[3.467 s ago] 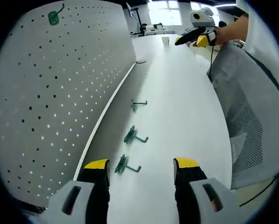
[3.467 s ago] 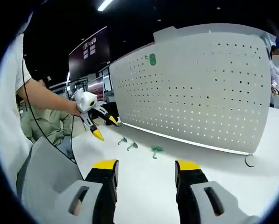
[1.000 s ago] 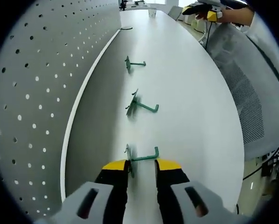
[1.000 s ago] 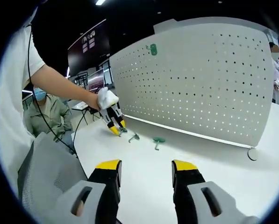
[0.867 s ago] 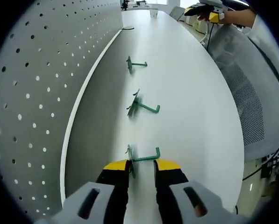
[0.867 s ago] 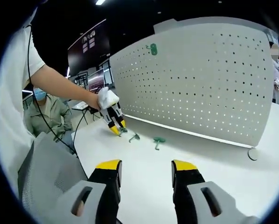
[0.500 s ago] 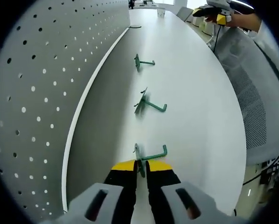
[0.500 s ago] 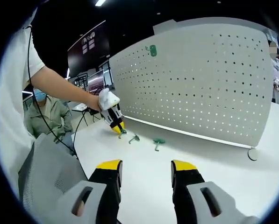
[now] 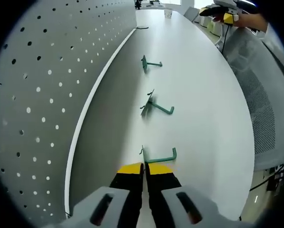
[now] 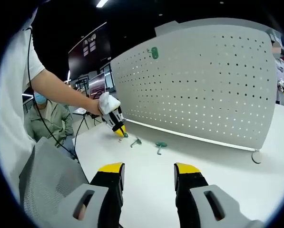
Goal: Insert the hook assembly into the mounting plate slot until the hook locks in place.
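— Left gripper view: what is changing?

— Closing right down. Left gripper (image 9: 144, 167), wide apart seconds ago, now pinching shut on the nearest hook (image 9: 157, 158) at its plate end, stem lying across the white table (image 9: 203, 104). Two more hooks, middle hook (image 9: 156, 108) and far hook (image 9: 150, 63), lying in a row beyond, beside the pegboard (image 9: 42, 85).

— Meaning for the task?

— Looking like grasp made, lift and carry to the board coming next; insertion not yet begun.

— Right gripper view?

— Holding off, well apart from the work. Right gripper (image 10: 148, 171) hanging with jaws spread, gripping nothing. Seeing the left gripper (image 10: 119, 131) down at the first hook of the row, and one hook (image 10: 154, 52) already sitting high on the board.
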`<state>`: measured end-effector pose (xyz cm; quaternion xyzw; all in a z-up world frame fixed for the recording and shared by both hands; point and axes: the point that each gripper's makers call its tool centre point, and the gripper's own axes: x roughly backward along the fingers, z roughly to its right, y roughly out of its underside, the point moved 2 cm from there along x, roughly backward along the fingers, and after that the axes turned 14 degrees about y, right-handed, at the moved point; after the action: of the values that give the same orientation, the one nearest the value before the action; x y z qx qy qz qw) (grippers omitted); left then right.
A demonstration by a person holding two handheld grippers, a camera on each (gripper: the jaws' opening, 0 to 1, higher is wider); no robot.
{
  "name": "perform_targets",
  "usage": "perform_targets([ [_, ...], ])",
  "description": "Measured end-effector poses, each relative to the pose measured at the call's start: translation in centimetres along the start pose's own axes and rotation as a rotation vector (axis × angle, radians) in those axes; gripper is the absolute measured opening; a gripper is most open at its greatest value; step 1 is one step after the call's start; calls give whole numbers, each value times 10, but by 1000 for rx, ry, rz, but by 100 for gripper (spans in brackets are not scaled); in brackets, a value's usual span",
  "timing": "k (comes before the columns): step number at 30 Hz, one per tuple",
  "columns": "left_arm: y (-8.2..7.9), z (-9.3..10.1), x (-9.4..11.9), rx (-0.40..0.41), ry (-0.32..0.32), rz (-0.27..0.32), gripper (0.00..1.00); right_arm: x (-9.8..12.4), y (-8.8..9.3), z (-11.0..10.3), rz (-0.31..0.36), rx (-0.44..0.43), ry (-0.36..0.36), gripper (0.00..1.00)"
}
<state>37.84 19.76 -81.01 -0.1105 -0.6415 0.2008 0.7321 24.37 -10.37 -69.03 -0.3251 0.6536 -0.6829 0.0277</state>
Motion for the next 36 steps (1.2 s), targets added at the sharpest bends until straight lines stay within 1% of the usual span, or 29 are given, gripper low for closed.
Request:
perform_targets([
  [3,-2,-1,3,10,-15,30,2,0,-1,1,4,-2,1,40],
  [6,-8,-2,8,25,-37,88,1,1,-2,0,7,0,2,40],
  [8,-10,-1,11,17,-51,100,1,1,-2,0,9,1,3,40],
  [10,-14,-2,15,23,-70,127,1,1,-3,1,13,0,6,40],
  [11,-20,-2,18,38,-85,171,1,1,-3,2,16,-1,6,40],
  [14,-24,-1,23,37,-103,191,1,2,-4,2,20,0,6,40],
  [15,-28,-1,25,33,-116,212,1,2,-5,2,23,-2,5,40],
  [18,-34,1,29,38,-135,242,1,2,-6,3,32,-2,8,40],
  [20,-39,3,33,22,-152,260,1,2,-9,3,41,-2,9,40],
  [23,-46,4,39,31,-173,307,1,3,-10,3,49,-5,11,40],
  [26,-51,7,43,30,-187,322,1,3,-12,4,55,-4,11,40],
  [27,-54,8,45,22,-199,338,1,3,-12,4,56,-4,10,40],
  [36,-63,16,60,27,-254,413,1,2,-11,0,54,20,1,42],
])
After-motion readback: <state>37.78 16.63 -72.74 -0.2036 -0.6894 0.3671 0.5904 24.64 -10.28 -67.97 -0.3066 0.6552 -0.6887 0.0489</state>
